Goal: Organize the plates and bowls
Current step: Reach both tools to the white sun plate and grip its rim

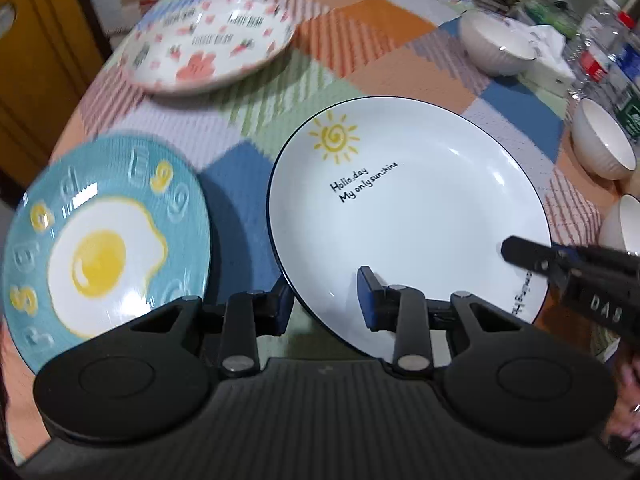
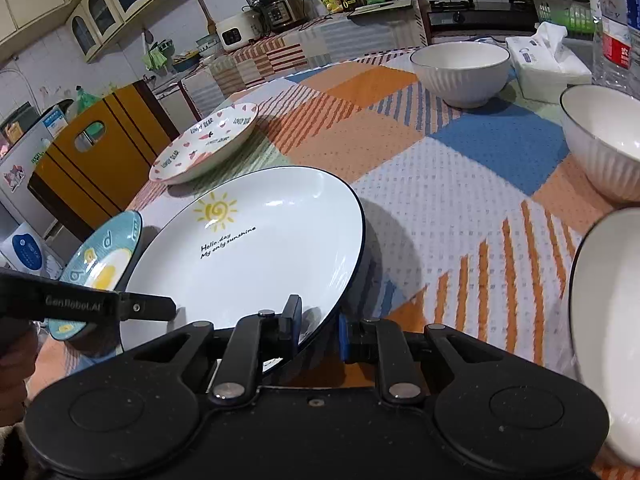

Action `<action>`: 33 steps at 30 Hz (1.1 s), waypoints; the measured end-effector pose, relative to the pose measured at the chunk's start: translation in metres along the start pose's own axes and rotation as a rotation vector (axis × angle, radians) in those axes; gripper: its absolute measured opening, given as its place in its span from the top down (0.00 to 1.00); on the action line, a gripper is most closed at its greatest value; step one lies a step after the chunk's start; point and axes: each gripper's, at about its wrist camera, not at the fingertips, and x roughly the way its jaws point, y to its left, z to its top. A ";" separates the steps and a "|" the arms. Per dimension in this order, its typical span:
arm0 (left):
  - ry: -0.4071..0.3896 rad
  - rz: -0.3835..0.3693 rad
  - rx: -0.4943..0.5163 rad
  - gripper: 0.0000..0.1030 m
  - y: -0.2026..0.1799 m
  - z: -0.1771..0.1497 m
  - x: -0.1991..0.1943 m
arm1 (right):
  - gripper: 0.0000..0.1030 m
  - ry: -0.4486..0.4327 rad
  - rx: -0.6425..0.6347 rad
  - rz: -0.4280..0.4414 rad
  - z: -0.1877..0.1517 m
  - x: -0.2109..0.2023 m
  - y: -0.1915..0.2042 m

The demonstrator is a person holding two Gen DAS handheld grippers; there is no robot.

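A white plate [image 1: 420, 208] with a yellow sun and black lettering lies on the patchwork tablecloth [image 2: 440, 200]. My left gripper [image 1: 326, 300] is shut on its near rim, one pad outside the edge and one on the inner slope. My right gripper [image 2: 318, 320] is shut on the same plate [image 2: 256, 264] at its right rim. One of its fingers [image 1: 520, 252] shows from the right in the left wrist view. A teal fried-egg plate [image 1: 104, 248] sits close on the left, tilted. A pink-patterned plate [image 1: 208, 40] lies farther back.
Three white ribbed bowls [image 2: 460, 72] [image 2: 604, 148] [image 2: 608, 320] stand along the table's right side. Behind them are a tissue box [image 2: 548, 60] and water bottles [image 2: 612, 24]. A yellow chair back [image 2: 100, 152] stands off the table's left edge.
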 end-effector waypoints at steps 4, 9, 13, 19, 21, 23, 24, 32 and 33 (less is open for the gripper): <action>-0.037 -0.021 0.014 0.69 -0.006 0.019 -0.010 | 0.79 -0.017 -0.026 0.000 0.021 -0.007 -0.003; -0.057 -0.043 0.006 0.69 -0.015 0.047 -0.007 | 0.79 -0.041 -0.049 -0.013 0.054 -0.013 -0.011; -0.038 -0.073 0.012 0.69 -0.019 0.065 0.010 | 0.79 -0.021 -0.061 -0.033 0.075 -0.008 -0.021; -0.005 -0.093 0.026 0.69 -0.023 0.080 0.037 | 0.79 0.035 -0.073 -0.061 0.093 0.008 -0.035; 0.007 -0.095 0.023 0.69 -0.024 0.083 0.043 | 0.79 0.053 -0.063 -0.068 0.097 0.014 -0.040; 0.022 -0.090 0.021 0.69 -0.025 0.085 0.049 | 0.79 0.072 -0.056 -0.072 0.099 0.020 -0.043; 0.028 -0.087 0.020 0.69 -0.026 0.087 0.053 | 0.79 0.078 -0.058 -0.077 0.099 0.023 -0.044; 0.069 -0.087 -0.008 0.69 -0.029 0.093 0.067 | 0.78 0.088 -0.082 -0.124 0.103 0.041 -0.049; 0.080 -0.089 -0.009 0.69 -0.030 0.093 0.069 | 0.78 0.088 -0.083 -0.134 0.103 0.043 -0.049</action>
